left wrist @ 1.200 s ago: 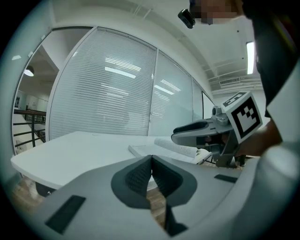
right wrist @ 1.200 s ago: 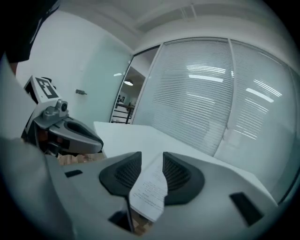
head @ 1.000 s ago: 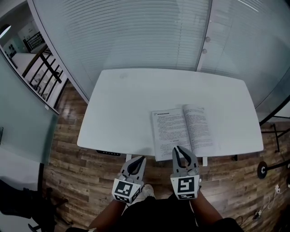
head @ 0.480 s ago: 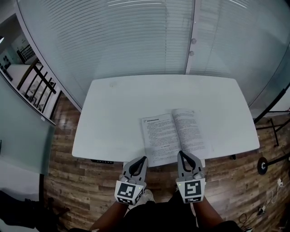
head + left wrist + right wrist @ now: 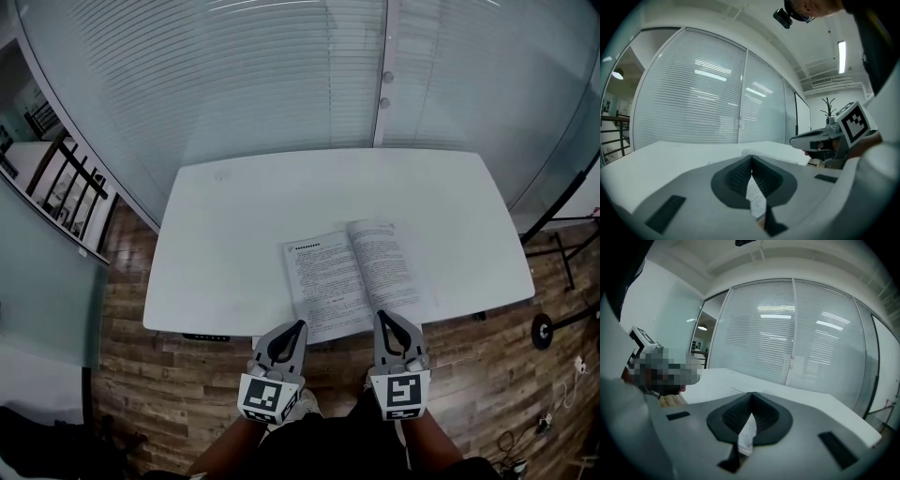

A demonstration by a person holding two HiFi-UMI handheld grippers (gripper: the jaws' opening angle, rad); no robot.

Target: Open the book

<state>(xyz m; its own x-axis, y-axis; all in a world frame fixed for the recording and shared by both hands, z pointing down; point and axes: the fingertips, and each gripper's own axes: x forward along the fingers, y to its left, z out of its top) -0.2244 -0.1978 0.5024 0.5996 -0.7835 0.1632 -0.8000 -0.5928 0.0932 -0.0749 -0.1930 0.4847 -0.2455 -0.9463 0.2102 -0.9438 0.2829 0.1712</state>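
Observation:
The book lies open and flat on the white table, near its front edge, both printed pages facing up. My left gripper is shut, with its tips by the book's near left corner. My right gripper is also shut, tips at the near edge of the right page. In the left gripper view the jaws meet, and printed paper shows through the slot under them. The right gripper view shows the same: jaws together, print seen below. Neither gripper visibly holds a page.
A glass wall with blinds stands behind the table. Wooden floor lies around it, with a dark railing at the left and a black wheeled base at the right. The person stands at the table's front edge.
The right jaws, slightly apart a second ago at the book's near edge, have closed. Both grippers have drawn back a little toward the person. The book stays open.

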